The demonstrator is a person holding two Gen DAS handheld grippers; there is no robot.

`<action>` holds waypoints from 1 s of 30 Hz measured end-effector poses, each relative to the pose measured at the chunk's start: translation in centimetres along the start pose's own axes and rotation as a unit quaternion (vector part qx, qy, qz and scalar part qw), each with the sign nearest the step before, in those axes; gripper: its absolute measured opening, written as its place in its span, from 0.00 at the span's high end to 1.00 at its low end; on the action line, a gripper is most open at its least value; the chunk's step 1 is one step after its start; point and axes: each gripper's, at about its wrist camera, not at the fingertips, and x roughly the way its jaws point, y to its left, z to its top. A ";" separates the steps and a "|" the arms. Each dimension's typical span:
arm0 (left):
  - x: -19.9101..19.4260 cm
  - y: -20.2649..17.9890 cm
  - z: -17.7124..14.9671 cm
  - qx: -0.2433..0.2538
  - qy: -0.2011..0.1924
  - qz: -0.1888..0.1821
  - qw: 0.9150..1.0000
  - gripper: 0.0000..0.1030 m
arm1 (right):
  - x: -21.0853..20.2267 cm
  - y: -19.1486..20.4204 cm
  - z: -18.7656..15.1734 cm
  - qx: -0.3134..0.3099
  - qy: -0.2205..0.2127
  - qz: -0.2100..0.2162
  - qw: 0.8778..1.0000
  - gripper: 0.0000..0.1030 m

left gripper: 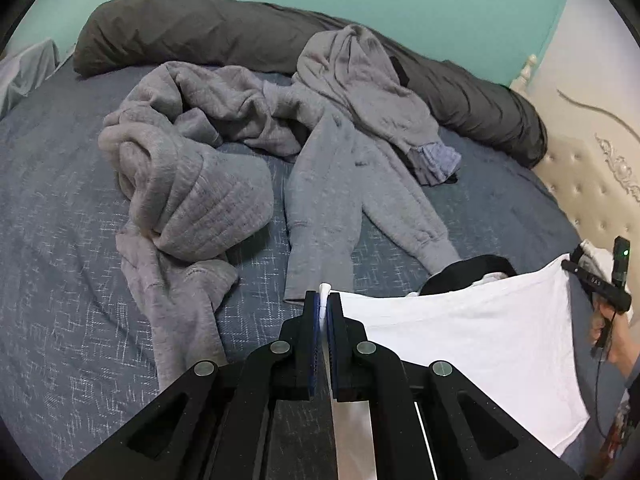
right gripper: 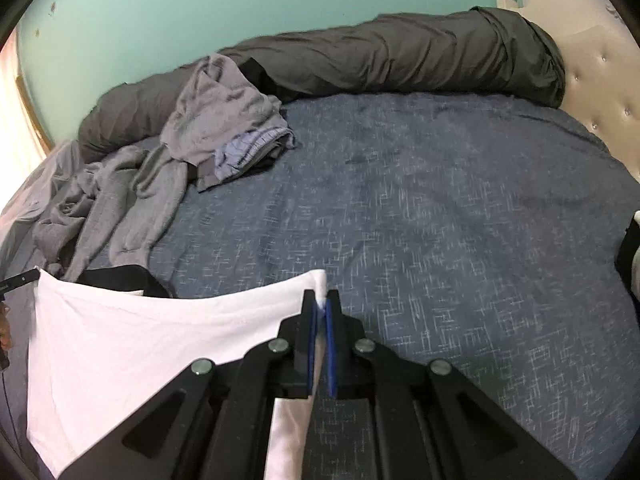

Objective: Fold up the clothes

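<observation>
A white garment [left gripper: 472, 332] hangs stretched between my two grippers above the blue bed cover [left gripper: 60, 208]. My left gripper [left gripper: 323, 300] is shut on one top corner of it, a tuft of white cloth poking out above the blue pads. My right gripper [right gripper: 322, 300] is shut on the other top corner of the white garment [right gripper: 140, 332]. In the left wrist view the right gripper [left gripper: 576, 264] shows at the far right with a hand behind it. A black piece of clothing [left gripper: 476, 270] lies just beyond the white garment's upper edge.
A heap of grey clothes [left gripper: 192, 184] and grey sweatpants [left gripper: 332, 184] lies on the left half of the bed. A rolled dark grey duvet [right gripper: 400, 56] runs along the teal wall. A tufted cream headboard [left gripper: 592, 184] stands at the right. Bare blue bed cover [right gripper: 440, 208] lies beyond the right gripper.
</observation>
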 end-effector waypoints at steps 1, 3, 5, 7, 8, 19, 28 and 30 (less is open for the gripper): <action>0.5 0.1 -0.1 -0.001 0.006 0.004 1.000 0.96 | 0.4 0.0 0.0 0.000 0.004 -0.009 1.000 0.96; 1.2 0.5 -0.4 -0.009 0.017 0.008 1.000 0.96 | 1.1 -0.1 -0.2 0.004 0.008 -0.019 1.000 0.96; 2.6 0.7 -1.0 -0.008 0.037 0.018 0.999 0.96 | 2.0 -0.3 -0.6 0.008 0.020 -0.027 0.999 0.96; 3.5 0.7 -1.5 -0.008 0.048 0.023 0.999 0.95 | 2.9 -0.3 -1.2 0.010 0.035 -0.031 0.999 0.96; 3.7 0.7 -1.7 -0.009 0.049 0.024 0.998 0.93 | 3.3 -0.3 -1.4 0.013 0.042 -0.030 0.999 0.96; -2.3 -0.1 -4.0 -0.022 0.031 0.027 0.999 0.70 | -2.7 0.1 -3.6 0.083 0.030 0.018 0.996 0.74; -9.4 -6.2 -13.4 -0.007 0.043 -0.012 0.999 0.69 | -9.1 8.3 -13.3 0.041 0.091 0.156 0.983 0.74; -10.0 -7.2 -16.1 -0.013 0.051 -0.020 0.998 0.69 | -9.7 10.3 -15.0 0.015 0.102 0.159 0.982 0.74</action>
